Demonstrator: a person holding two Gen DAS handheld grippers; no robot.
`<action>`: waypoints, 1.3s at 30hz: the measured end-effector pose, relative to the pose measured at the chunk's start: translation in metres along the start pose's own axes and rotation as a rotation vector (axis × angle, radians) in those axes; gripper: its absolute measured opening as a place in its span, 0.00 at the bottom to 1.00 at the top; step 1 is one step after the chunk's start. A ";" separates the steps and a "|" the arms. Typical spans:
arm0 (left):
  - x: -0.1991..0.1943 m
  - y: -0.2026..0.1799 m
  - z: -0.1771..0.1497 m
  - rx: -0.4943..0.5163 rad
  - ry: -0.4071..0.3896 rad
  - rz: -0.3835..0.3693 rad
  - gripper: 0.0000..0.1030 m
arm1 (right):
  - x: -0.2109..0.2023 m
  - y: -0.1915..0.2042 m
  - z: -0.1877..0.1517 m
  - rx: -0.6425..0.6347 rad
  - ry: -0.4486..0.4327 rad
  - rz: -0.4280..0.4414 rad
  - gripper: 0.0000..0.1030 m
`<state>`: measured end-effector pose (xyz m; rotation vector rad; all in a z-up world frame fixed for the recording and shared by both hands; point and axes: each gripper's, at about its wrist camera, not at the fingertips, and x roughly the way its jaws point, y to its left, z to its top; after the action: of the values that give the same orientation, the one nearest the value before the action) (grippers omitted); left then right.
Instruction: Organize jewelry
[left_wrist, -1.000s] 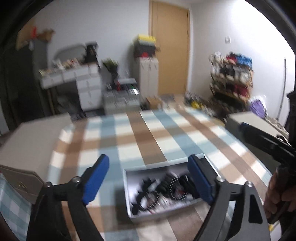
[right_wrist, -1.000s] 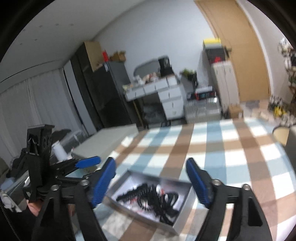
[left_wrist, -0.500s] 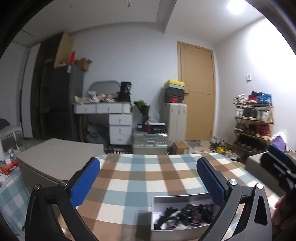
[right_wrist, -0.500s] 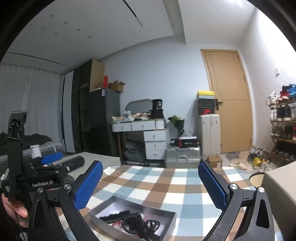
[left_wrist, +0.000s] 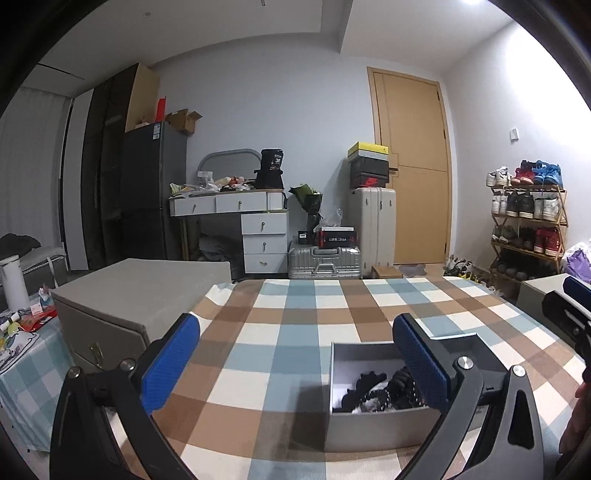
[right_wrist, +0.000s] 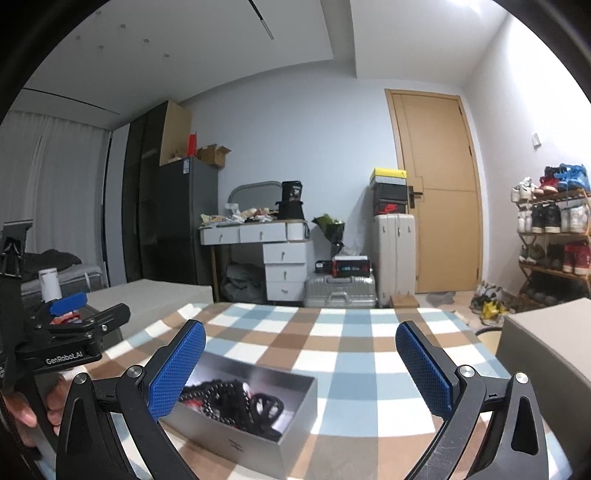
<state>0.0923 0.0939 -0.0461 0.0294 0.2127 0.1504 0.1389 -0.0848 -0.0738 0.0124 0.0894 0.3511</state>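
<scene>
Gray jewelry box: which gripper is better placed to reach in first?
Probably left. The gray box sits just under the open left gripper, by its right finger; the open right gripper has it off toward its left finger.

Jewelry (left_wrist: 373, 391) lies in a box (left_wrist: 380, 428) on the table (left_wrist: 295, 332), suitcases (left_wrist: 325, 258) behind

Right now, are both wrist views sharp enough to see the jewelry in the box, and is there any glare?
Left wrist: sharp, heavy fisheye bending, glare washing the upper right wall; black jewelry readable in the gray box. Right wrist: room sharp, but jewelry and box are soft.
</scene>
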 end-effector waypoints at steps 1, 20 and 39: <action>0.002 -0.001 -0.002 0.005 0.008 0.005 0.99 | 0.001 0.000 -0.002 -0.004 0.011 -0.008 1.00; 0.001 -0.005 -0.007 -0.018 0.099 -0.006 0.99 | 0.027 0.005 -0.013 -0.032 0.173 -0.002 1.00; 0.003 -0.005 -0.006 -0.021 0.099 -0.002 0.99 | 0.028 0.001 -0.011 -0.014 0.188 -0.005 1.00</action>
<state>0.0943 0.0898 -0.0529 0.0010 0.3104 0.1526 0.1637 -0.0738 -0.0874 -0.0345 0.2729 0.3475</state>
